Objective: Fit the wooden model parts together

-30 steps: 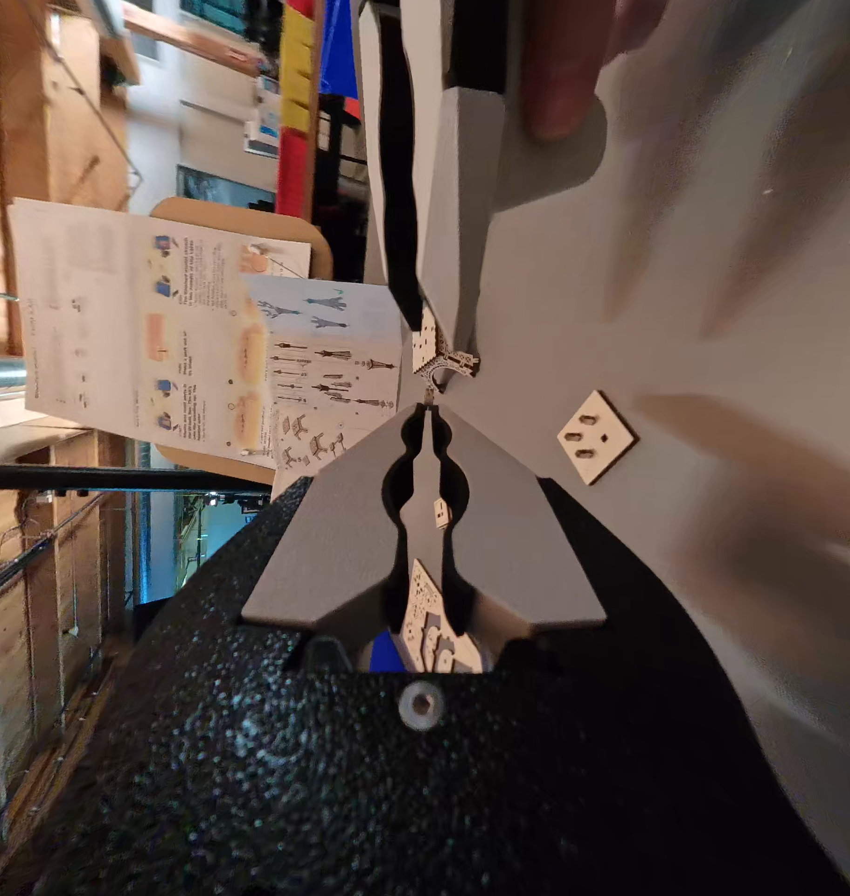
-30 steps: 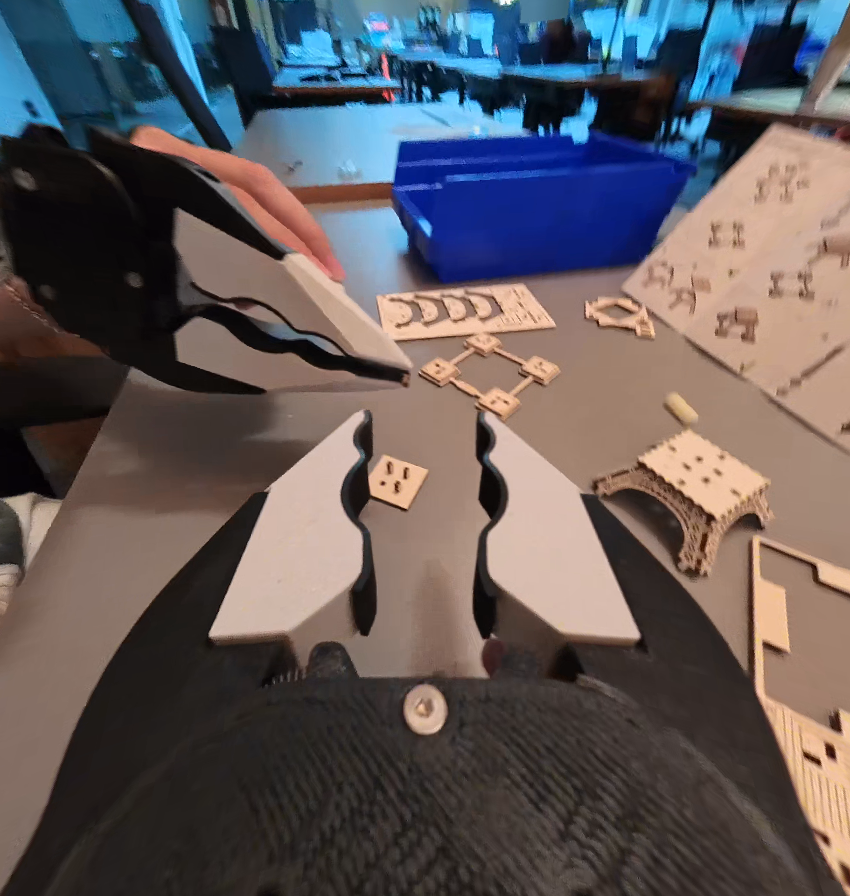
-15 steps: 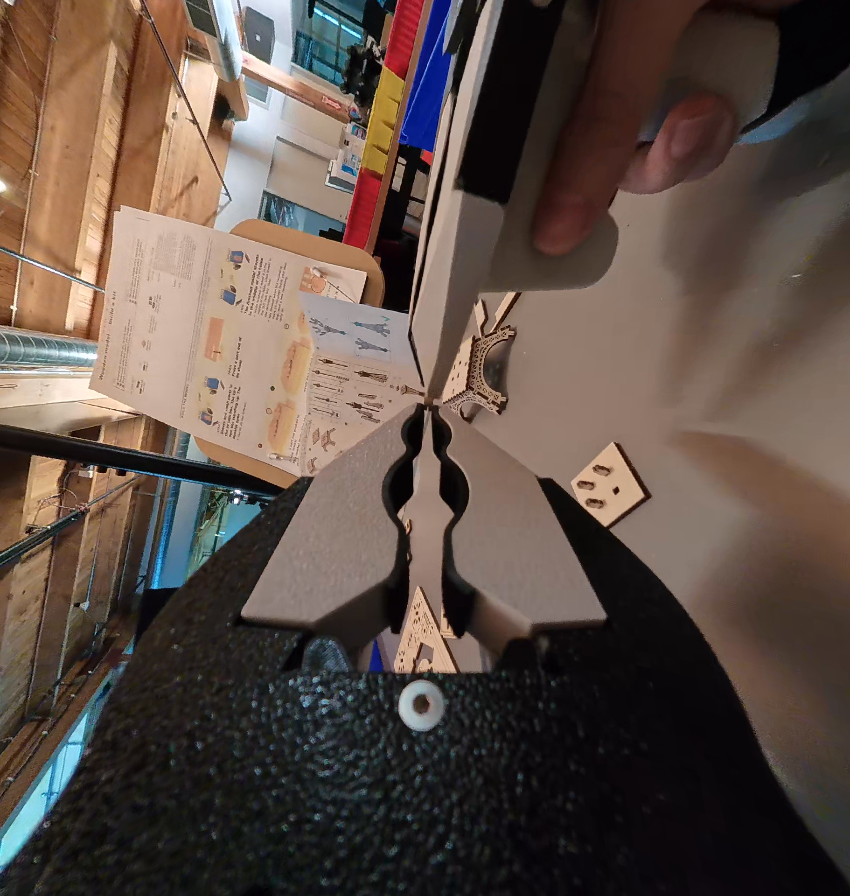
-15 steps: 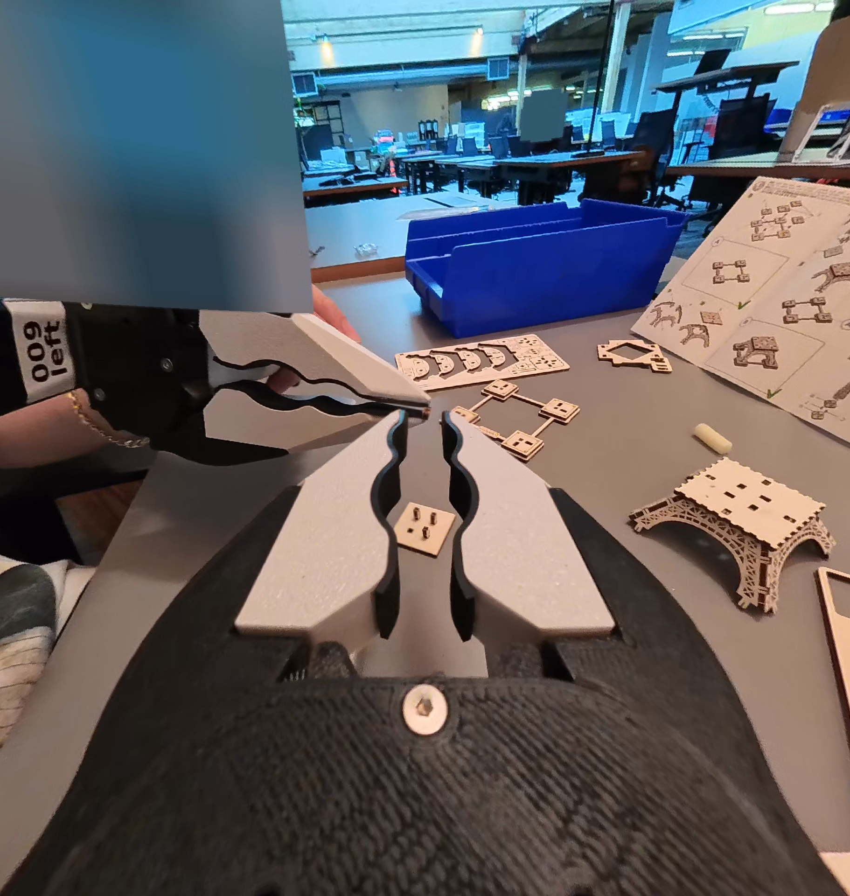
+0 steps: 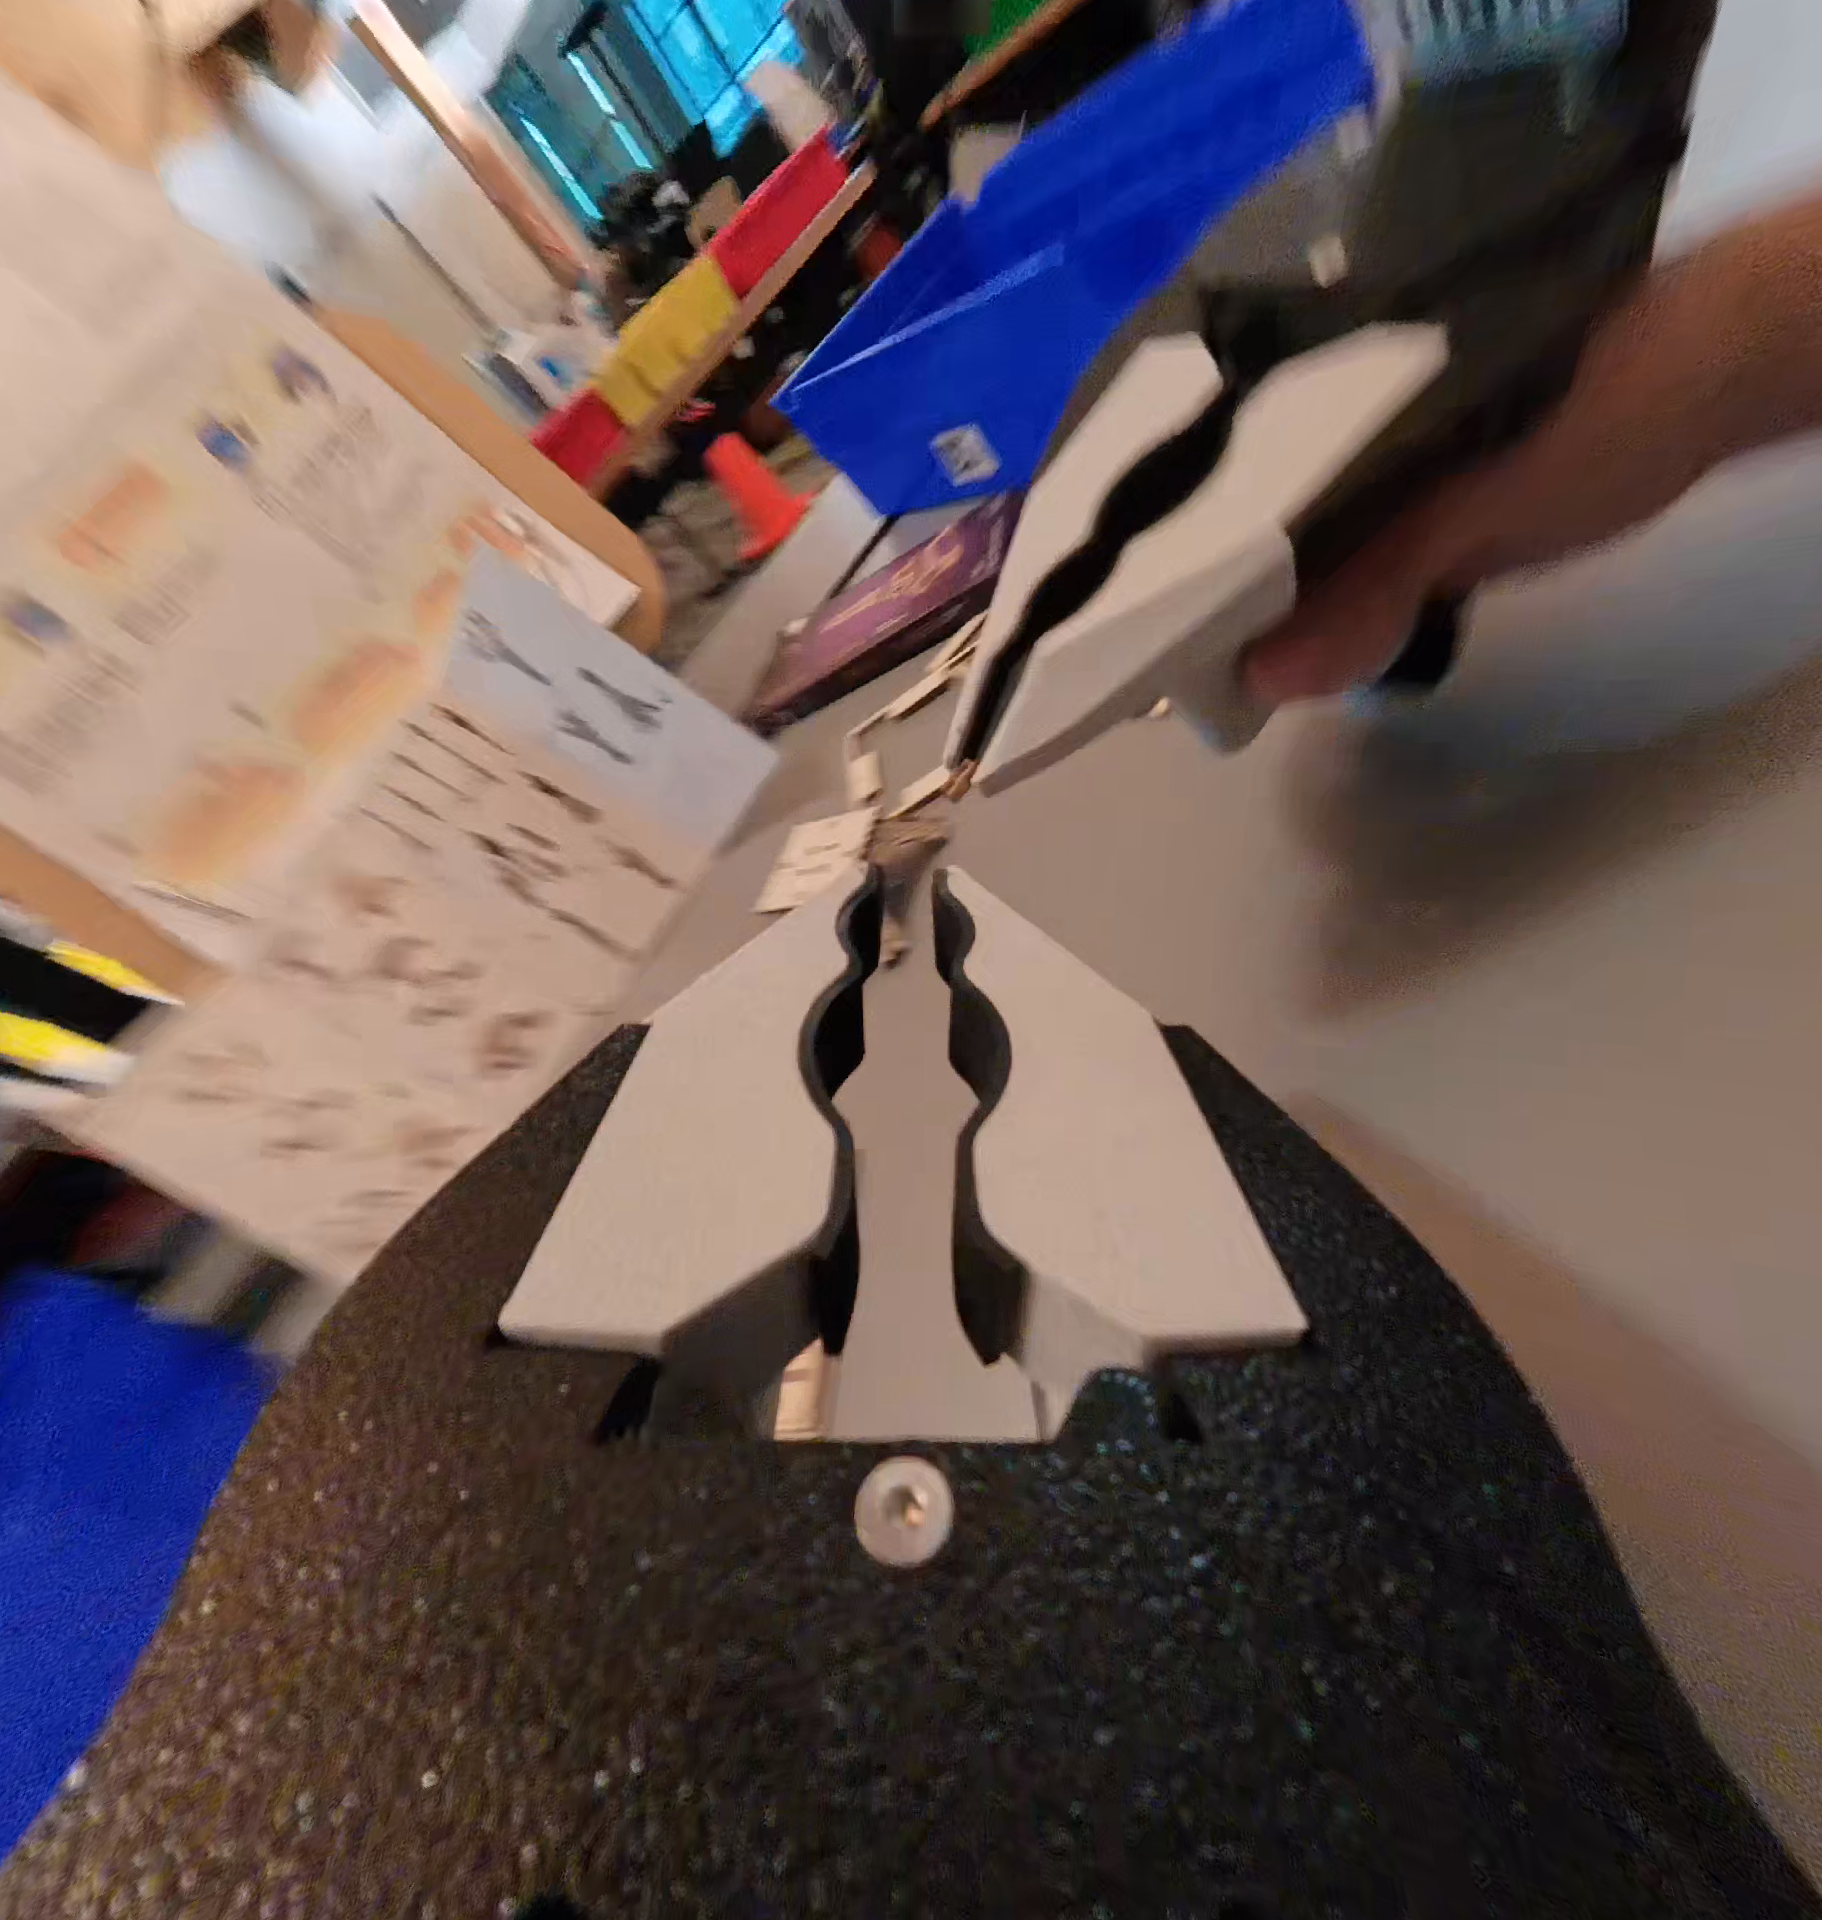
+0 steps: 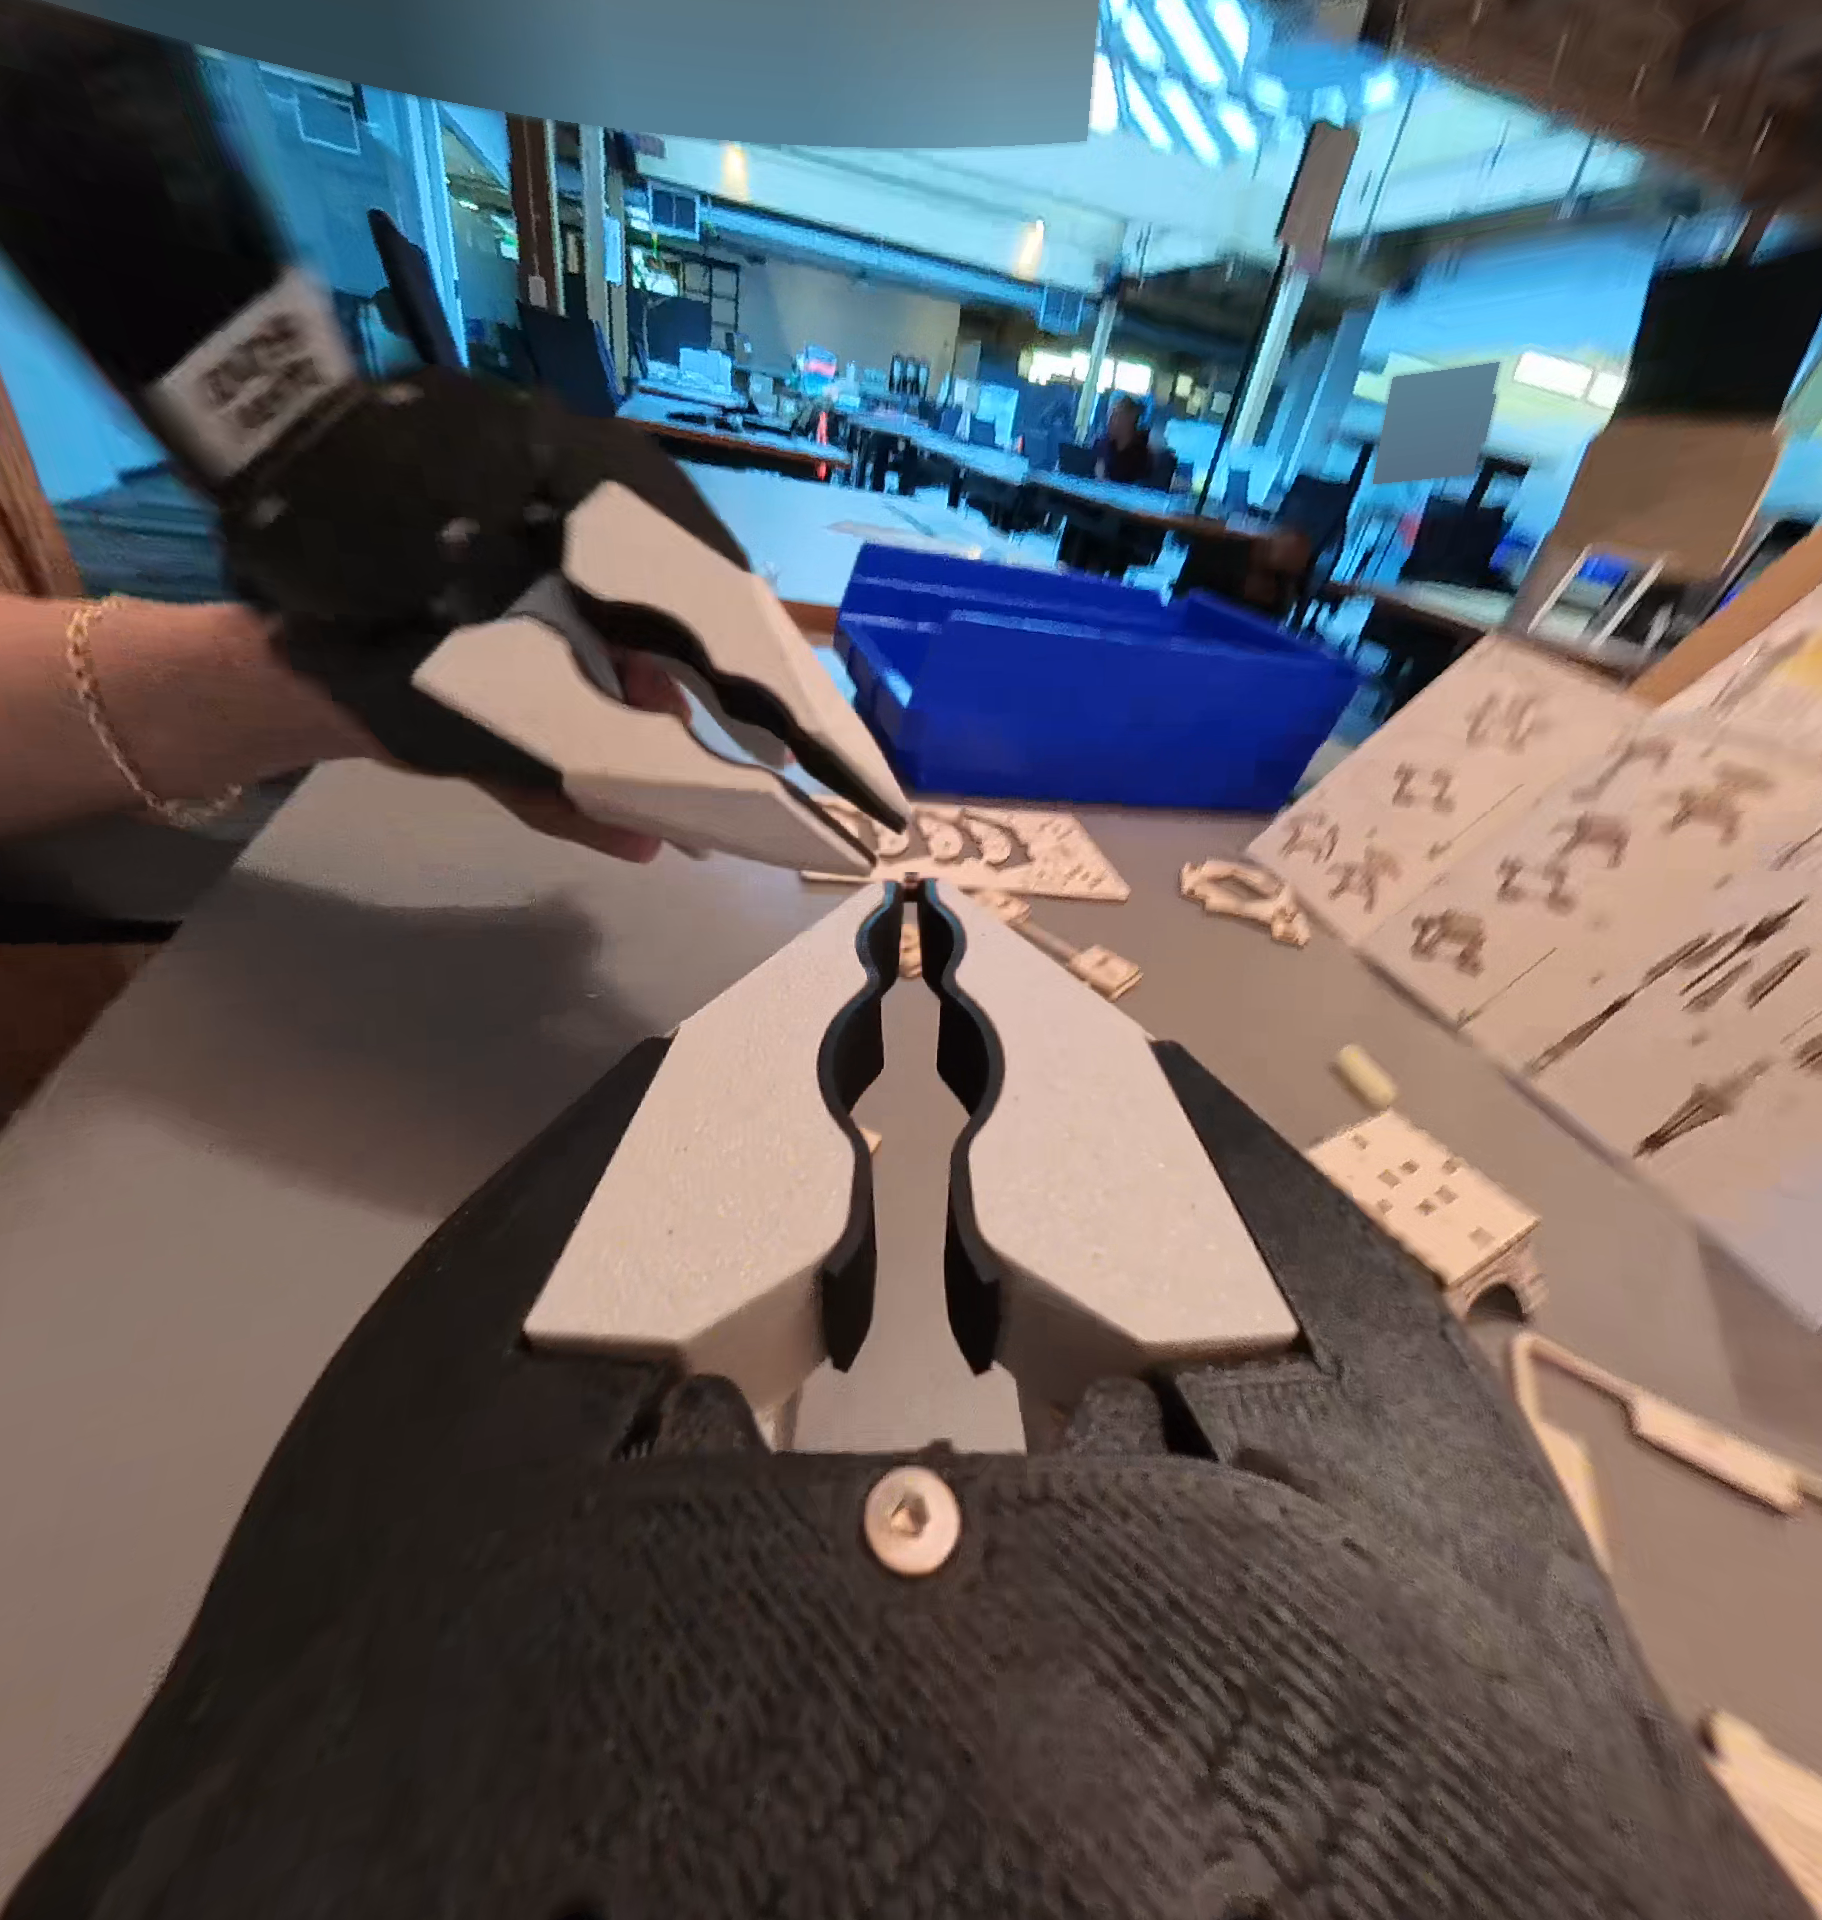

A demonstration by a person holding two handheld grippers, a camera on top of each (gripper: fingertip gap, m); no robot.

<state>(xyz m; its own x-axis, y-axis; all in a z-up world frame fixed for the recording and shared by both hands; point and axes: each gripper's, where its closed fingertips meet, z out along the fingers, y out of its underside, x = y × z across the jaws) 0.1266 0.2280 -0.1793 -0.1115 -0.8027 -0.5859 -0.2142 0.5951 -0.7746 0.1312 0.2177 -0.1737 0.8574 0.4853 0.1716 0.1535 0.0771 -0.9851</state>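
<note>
My right gripper is shut on a tiny wooden piece pinched at its very tips, held above the grey table. In the left wrist view the right gripper comes in from the upper right with that piece at its tip. My left gripper is slightly open and empty, its tips just short of the right gripper's tips; in the right wrist view it comes from the left, jaws a little apart. The arched wooden tower base stands on the table to the right.
A blue bin stands at the back. In front of it lie a wooden sheet with arches and a frame of linked squares. Instruction sheets lean at the right, with a cream peg and a cut-out sheet nearby.
The right gripper rose, closed from open and took the tiny piece at the left gripper's tips. The left gripper, shut on it before, has opened slightly. Both views have swung round.
</note>
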